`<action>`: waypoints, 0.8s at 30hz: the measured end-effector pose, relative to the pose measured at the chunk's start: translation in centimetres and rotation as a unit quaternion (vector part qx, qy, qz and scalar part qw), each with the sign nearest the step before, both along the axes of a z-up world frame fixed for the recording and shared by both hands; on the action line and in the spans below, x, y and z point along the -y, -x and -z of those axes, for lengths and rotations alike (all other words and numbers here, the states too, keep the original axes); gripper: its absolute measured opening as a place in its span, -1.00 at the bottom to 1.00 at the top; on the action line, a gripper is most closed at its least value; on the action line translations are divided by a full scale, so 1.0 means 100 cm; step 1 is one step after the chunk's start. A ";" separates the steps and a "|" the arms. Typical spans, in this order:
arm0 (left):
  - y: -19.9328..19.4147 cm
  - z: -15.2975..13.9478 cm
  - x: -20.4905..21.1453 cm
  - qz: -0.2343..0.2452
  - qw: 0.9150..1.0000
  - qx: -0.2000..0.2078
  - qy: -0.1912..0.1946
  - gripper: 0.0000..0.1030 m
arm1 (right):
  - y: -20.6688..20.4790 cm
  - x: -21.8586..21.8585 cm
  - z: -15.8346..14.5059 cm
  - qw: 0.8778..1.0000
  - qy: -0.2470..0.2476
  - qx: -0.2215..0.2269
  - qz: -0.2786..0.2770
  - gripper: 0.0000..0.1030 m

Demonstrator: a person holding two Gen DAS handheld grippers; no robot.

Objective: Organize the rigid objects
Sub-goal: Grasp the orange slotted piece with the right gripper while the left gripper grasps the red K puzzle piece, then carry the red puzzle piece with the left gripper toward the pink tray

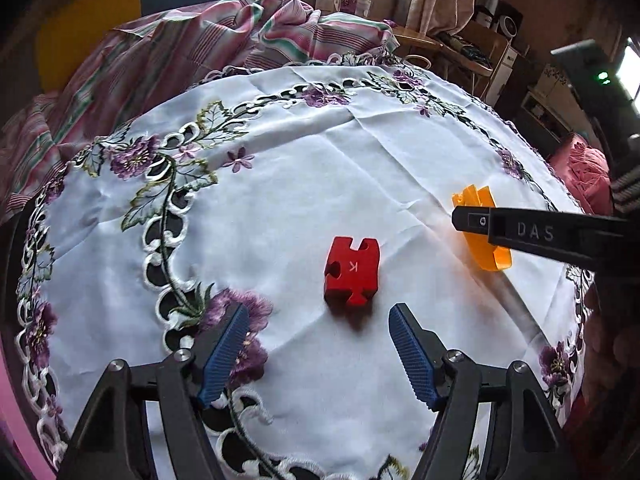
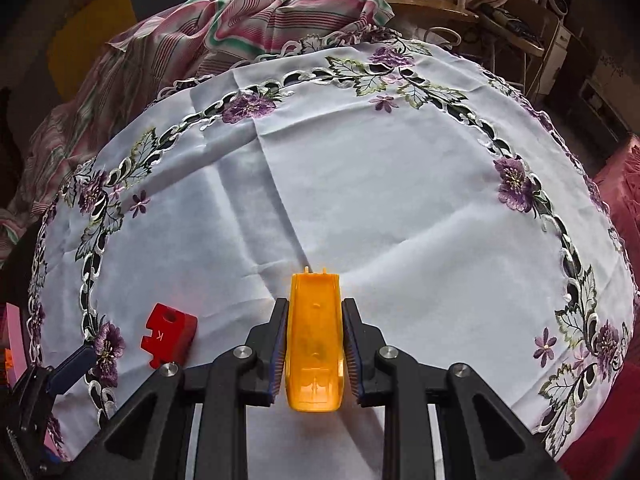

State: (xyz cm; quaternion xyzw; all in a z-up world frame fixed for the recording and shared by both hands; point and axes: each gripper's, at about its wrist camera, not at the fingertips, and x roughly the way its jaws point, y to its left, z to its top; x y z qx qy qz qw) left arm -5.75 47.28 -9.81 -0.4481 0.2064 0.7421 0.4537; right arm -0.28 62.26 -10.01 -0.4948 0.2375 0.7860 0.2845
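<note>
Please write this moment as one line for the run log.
left gripper: open, near red puzzle block | right gripper: shut on orange plastic piece | surface: embroidered tablecloth

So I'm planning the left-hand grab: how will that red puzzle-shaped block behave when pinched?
The red block looks thick and solid, so probably stiff and unlikely to crush. It lies flat on the tablecloth, so it should not roll. Its notched edges may seat unevenly against the left gripper pads, so it might twist; the straighter sides seem safer.

Black grippers (image 1: 320, 312), blue ribbed pads (image 1: 224, 356)
</note>
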 end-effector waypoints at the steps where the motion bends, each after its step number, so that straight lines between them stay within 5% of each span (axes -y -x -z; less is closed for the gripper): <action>1: 0.000 0.001 -0.006 0.002 1.000 -0.002 0.001 0.41 | 0.001 0.000 0.000 1.000 0.001 0.001 -0.001 -0.51; 9: 0.007 0.018 -0.043 0.003 0.999 -0.015 0.031 0.20 | 0.002 0.001 0.000 1.000 0.002 -0.003 -0.003 -0.51; 12: 0.003 0.015 -0.045 0.015 0.999 -0.030 0.020 -0.38 | 0.004 0.002 0.002 1.000 0.003 0.001 -0.010 -0.51; 18: -0.005 0.013 -0.001 -0.011 1.000 -0.016 0.012 -0.38 | 0.017 0.030 0.010 0.996 0.014 0.004 -0.089 -0.51; 24: -0.010 -0.005 0.067 -0.066 0.997 -0.029 -0.010 -0.38 | 0.033 0.075 0.020 0.979 0.016 0.022 -0.200 -0.51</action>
